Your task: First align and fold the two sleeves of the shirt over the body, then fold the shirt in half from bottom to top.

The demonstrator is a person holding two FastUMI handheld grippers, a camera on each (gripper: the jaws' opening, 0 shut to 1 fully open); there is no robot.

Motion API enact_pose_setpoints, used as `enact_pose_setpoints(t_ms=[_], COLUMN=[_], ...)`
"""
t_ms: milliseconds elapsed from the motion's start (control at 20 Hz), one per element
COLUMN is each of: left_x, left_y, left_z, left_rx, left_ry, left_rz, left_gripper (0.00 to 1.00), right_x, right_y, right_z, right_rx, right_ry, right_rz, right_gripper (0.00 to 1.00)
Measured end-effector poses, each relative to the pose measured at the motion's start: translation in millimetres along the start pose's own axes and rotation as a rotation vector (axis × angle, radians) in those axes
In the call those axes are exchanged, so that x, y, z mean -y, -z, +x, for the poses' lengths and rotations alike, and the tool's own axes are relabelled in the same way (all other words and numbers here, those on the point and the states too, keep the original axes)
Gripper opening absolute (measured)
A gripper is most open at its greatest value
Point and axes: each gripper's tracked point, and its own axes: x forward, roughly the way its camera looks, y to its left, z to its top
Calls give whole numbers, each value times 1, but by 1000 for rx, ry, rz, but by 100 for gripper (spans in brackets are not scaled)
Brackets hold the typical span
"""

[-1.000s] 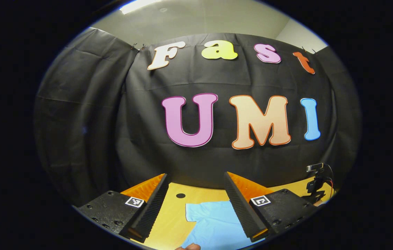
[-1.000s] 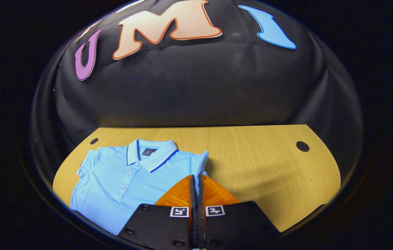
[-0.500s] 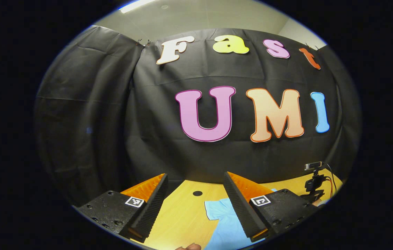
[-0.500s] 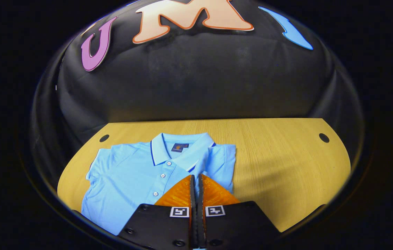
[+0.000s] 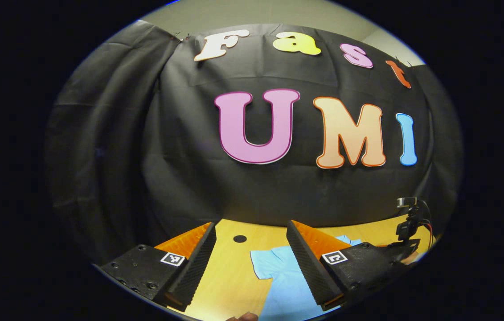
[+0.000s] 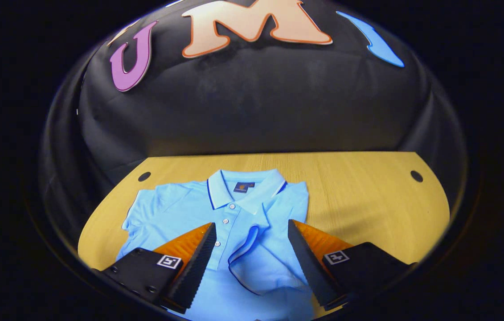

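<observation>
The shirt [image 6: 234, 214] lies on the bench [image 6: 358, 196], one sleeve [image 6: 260, 254] folded over its body; my right claw [image 6: 249, 263] and left claw [image 5: 249, 263] both gape wide, holding nothing

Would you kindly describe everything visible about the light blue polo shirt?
The light blue polo shirt lies face up and flat on the wooden table, collar toward the booth wall. It looks like soft knit fabric, with a dark-edged collar, a dark neck label and a buttoned placket. One sleeve is folded over the body, lying loosely creased between the open fingers of the right hand-held gripper; the other sleeve is spread out. Neither finger appears to grip it.
</observation>
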Motion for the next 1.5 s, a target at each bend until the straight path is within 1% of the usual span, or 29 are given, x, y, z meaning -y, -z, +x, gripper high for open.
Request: enact_pose_setpoints(t_ms=[100, 250, 300, 350, 400, 450, 500, 550, 650, 700, 750, 800, 850, 900, 1000, 1050, 1100, 1150, 1250, 1450, 1500], left_x=[8, 15, 16, 19, 20, 22, 24, 25, 28, 28, 27, 27, 27, 26, 27, 28, 26, 24, 18, 17, 15], left_y=[14, 40, 48, 57, 66, 75, 85, 95, 125, 138, 149, 159, 173, 183, 204, 214, 223, 232, 247, 266, 268], left_z=[20, 50, 59, 68, 78, 88, 98, 106, 123, 129, 135, 141, 147, 151, 163, 167, 171, 179, 186, 196, 198], left_rx=[-25, -73, -87, -102, -115, -133, -153, -175, -241, -269, -295, -317, -341, -361, -397, -417, -434, -442, -469, -518, -522], left_ry=[35, 77, 91, 102, 113, 121, 134, 146, 167, 175, 187, 195, 199, 206, 223, 227, 222, 214, 189, 173, 168], left_rz=[-21, -29, -32, -32, -31, -29, -28, -29, -21, -14, -13, -9, -2, 8, 24, 35, 50, 56, 63, 35, 45], left_gripper=[95, 95, 95, 96, 95, 95, 95, 95, 95, 95, 96, 96, 96, 96, 96, 96, 96, 96, 95, 96, 96], right_x=[9, 28, 34, 42, 48, 54, 60, 65, 69, 69, 68, 66, 66, 65, 61, 59, 57, 55, 52, 46, 46], right_y=[-10, -16, -15, -15, -13, -12, -7, -4, 7, 13, 17, 22, 24, 29, 35, 38, 41, 44, 49, 57, 59], right_z=[-24, -56, -67, -76, -86, -95, -104, -110, -121, -124, -126, -128, -131, -134, -139, -141, -143, -144, -146, -146, -147], right_rx=[32, 51, 56, 57, 57, 58, 54, 47, 27, 15, 4, -4, -11, -18, -36, -45, -54, -63, -83, -113, -117], right_ry=[15, 54, 71, 89, 107, 128, 153, 175, 211, 223, 233, 243, 254, 263, 275, 280, 283, 284, 290, 287, 286], right_rz=[-10, -4, 1, 6, 10, 13, 15, 16, 30, 41, 51, 55, 50, 43, 32, 30, 26, 22, 4, -6, -7], right_gripper=[99, 96, 99, 99, 96, 99, 96, 96, 96, 99, 96, 96, 99, 96, 99, 99, 96, 99, 99, 99, 96])
